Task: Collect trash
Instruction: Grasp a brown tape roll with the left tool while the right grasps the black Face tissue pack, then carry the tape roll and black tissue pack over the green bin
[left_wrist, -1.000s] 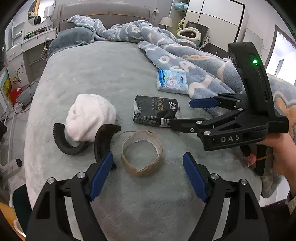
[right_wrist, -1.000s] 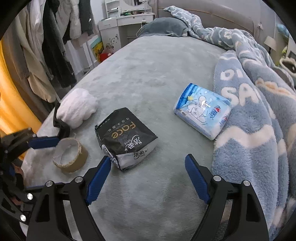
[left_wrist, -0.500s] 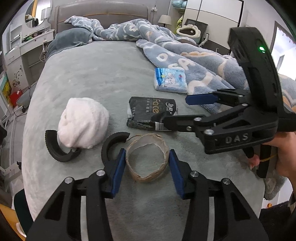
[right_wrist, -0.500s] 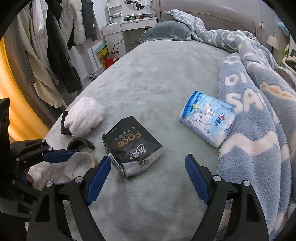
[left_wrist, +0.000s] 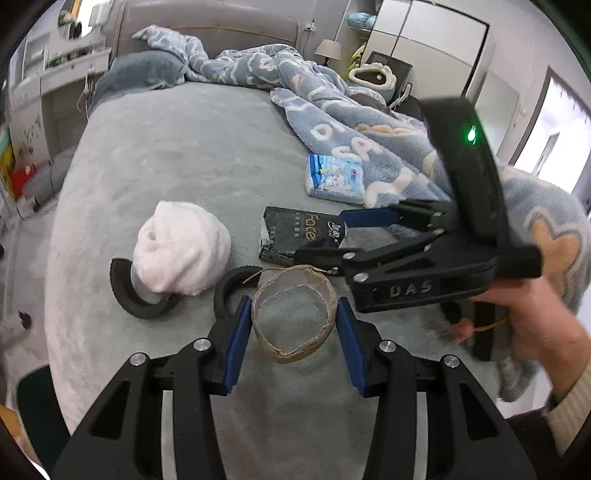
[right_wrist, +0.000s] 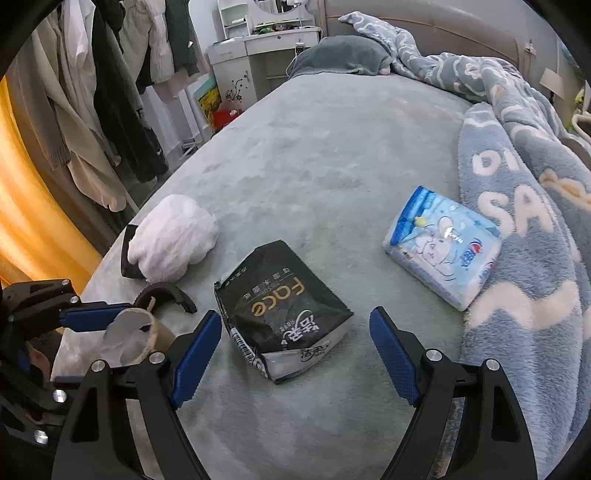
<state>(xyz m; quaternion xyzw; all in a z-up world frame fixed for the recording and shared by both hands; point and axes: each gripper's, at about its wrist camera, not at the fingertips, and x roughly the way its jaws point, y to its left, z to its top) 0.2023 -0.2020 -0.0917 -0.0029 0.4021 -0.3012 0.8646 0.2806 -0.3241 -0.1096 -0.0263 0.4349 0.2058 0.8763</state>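
Observation:
My left gripper (left_wrist: 293, 325) is shut on a brown cardboard tape ring (left_wrist: 295, 347), squeezed between the blue pads and lifted slightly off the grey bed (left_wrist: 177, 147). The ring also shows in the right wrist view (right_wrist: 155, 332), held by the left gripper (right_wrist: 110, 325). My right gripper (right_wrist: 295, 343) is open and empty, just above a black "Face" tissue packet (right_wrist: 280, 310); the packet also shows in the left wrist view (left_wrist: 299, 229). A blue-white tissue pack (right_wrist: 443, 247) lies to the right. The right gripper (left_wrist: 325, 236) reaches in from the right.
A white crumpled bundle (left_wrist: 181, 247) lies on two curved black pieces (left_wrist: 129, 291) left of the ring. A blue patterned blanket (right_wrist: 524, 206) covers the bed's right side. Clothes (right_wrist: 110, 103) hang beside the bed's left edge. A white dresser (right_wrist: 258, 55) stands beyond.
My left gripper moved forward, closed on the tape ring and lifted it a little. My right gripper moved slightly nearer the black packet, staying open.

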